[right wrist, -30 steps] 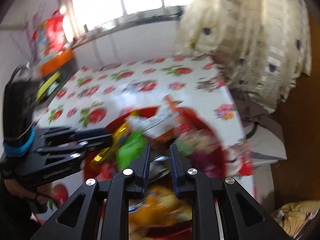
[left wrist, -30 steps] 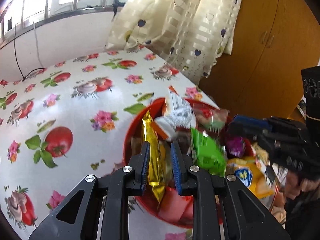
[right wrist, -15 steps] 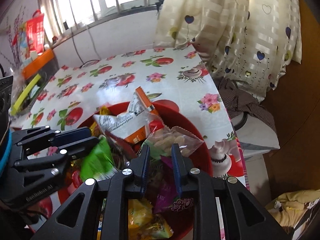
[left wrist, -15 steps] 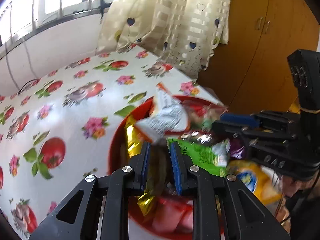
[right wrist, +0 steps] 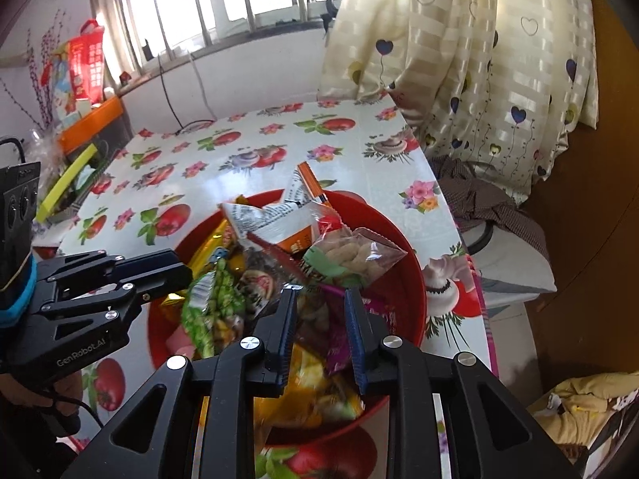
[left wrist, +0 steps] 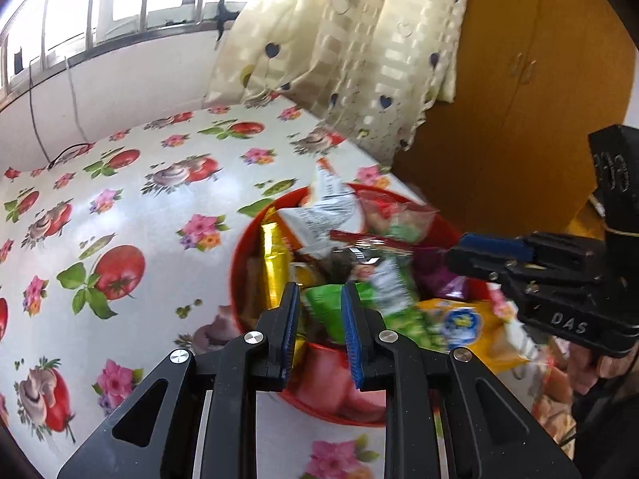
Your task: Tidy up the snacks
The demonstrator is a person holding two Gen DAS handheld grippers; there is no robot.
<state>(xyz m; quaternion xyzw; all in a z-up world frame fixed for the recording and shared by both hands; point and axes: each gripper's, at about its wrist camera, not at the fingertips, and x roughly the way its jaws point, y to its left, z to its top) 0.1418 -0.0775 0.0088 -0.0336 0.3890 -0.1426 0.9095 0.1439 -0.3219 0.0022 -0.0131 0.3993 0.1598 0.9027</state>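
Snack packets are piled in a red bowl [right wrist: 403, 279] that is set on a table covered with a flowery tablecloth [right wrist: 247, 183], near the table's right edge. On top of the pile a white and orange packet [right wrist: 279, 219] is seen, with a clear bag of nuts [right wrist: 355, 253] beside it. A gold packet [left wrist: 273, 267] is stood along the left side of the bowl, and a yellow packet [left wrist: 465, 325] is laid at the near right.

The left gripper [left wrist: 319, 311] is held over the near side of the bowl. Its fingers are closed to a narrow gap, and a green packet [left wrist: 331, 307] is seen between them. The picture is blurred there, so it cannot be told for sure if the packet is squeezed by the pads or just lies behind them.

The right gripper [right wrist: 321, 315] is also held over the bowl, pointed down at the pile. Its fingers are drawn close together too. A purple packet [right wrist: 339, 331] is seen under them, but no grip on it can be made out.

A cream curtain [right wrist: 459, 40] with hearts is hung behind the table.
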